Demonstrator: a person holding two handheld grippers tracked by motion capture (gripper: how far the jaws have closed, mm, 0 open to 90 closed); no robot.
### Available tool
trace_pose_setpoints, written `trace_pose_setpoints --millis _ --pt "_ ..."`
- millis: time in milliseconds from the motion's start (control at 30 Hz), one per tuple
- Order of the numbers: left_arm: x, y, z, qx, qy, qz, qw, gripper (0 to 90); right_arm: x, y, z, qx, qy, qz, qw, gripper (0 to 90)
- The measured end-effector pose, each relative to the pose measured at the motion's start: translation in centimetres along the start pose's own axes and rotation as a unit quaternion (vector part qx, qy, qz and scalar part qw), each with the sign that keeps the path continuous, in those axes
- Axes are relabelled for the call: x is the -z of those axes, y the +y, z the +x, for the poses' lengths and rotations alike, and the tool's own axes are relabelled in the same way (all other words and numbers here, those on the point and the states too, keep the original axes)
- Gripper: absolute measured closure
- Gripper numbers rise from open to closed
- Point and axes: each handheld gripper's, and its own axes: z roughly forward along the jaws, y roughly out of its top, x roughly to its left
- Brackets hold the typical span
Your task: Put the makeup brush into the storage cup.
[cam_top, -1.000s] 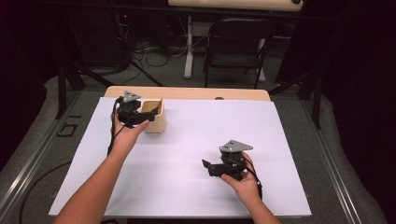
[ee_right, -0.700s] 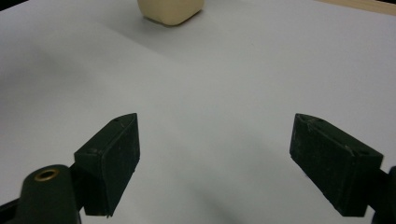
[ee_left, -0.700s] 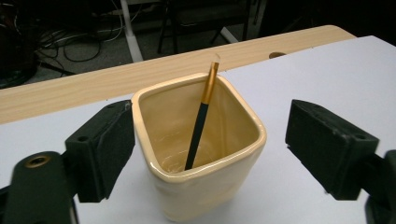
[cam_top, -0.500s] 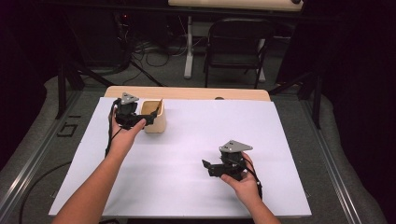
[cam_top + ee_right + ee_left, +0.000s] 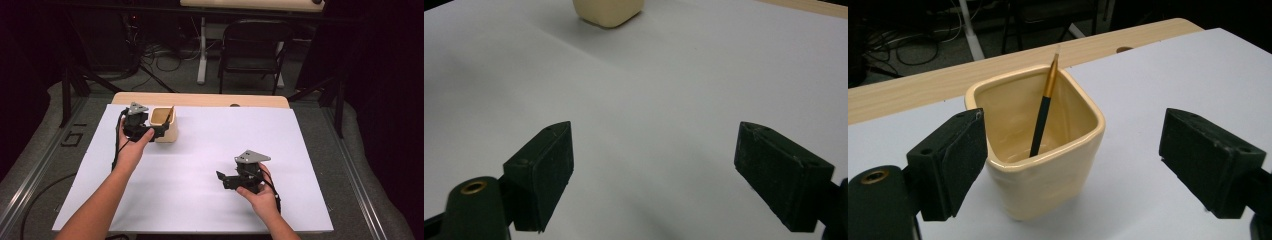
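Left gripper (image 5: 1068,170) stands released, jaws having just been opening and now spread wide on either side of the cream cup (image 5: 1040,150) without pressing on it; a black-and-gold brush (image 5: 1044,107) leans inside the cup toward 12 o'clock. Cup sits on the white sheet (image 5: 210,150) at about 10 o'clock on the desk (image 5: 200,99). Right gripper (image 5: 222,179) rests at 4 o'clock, jaws apart, holding nothing.

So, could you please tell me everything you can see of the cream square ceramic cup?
The cream square ceramic cup is glossy, with rounded corners and a thick rim. It stands upright on the white sheet, near the wooden table edge. A black-and-gold brush leans inside it. The left gripper is open around it, its pads not pressing.
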Motion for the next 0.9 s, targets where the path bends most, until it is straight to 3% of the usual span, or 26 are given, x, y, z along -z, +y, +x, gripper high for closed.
trace_pose_setpoints --millis 400,900 --pt "0.6 -0.7 0.3 0.003 -0.006 0.007 1.0 14.8 0.0 0.1 0.1 0.001 -0.002 -0.003 1.0 15.9" --pt "2.4 -1.3 -0.8 -0.009 -0.021 0.006 0.9997 15.3 0.3 0.4 0.3 0.001 -0.001 -0.008 1.0 15.9"
